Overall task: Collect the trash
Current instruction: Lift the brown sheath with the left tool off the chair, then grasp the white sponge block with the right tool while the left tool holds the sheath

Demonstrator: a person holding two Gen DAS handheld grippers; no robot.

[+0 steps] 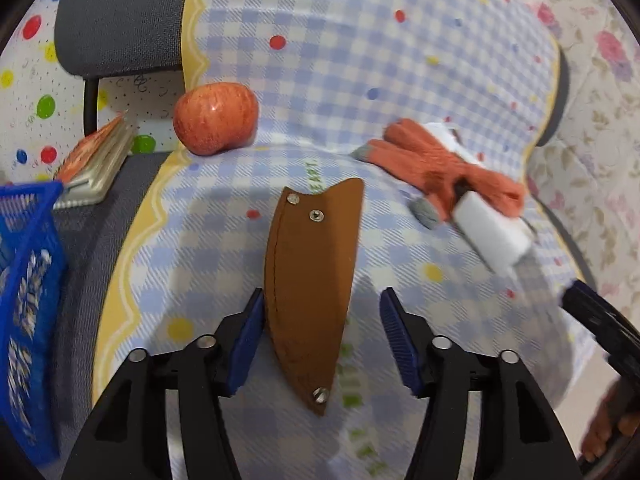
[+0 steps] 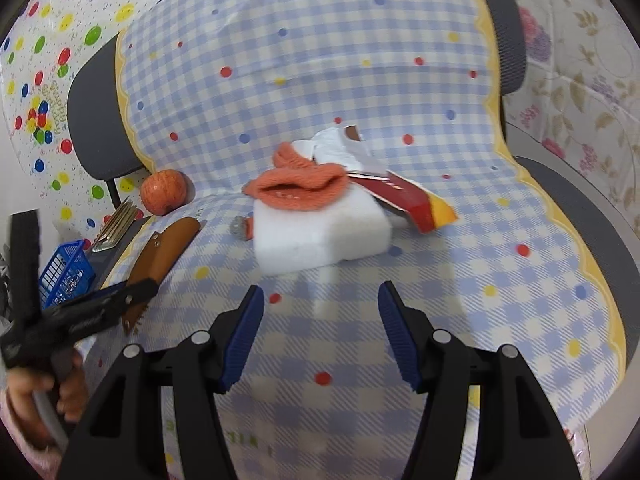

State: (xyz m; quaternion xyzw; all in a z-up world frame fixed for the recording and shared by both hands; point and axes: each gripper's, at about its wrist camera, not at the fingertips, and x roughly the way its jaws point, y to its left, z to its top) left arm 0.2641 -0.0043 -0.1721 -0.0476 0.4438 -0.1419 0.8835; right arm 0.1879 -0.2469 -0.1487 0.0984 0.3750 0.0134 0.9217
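Checked blue-and-white cloth (image 2: 360, 60) drapes the chair where I work. I count one apple (image 1: 216, 118), one brown leather sheath (image 1: 310, 280), one orange glove (image 2: 298, 188), one white foam block (image 2: 320, 232) and one torn red wrapper (image 2: 412, 200) far right behind it. One blue basket (image 1: 28, 280) at the left holds printed scraps. My left gripper (image 1: 322, 336) stands released astride the sheath; my right gripper (image 2: 320, 332) hangs released over bare cloth.
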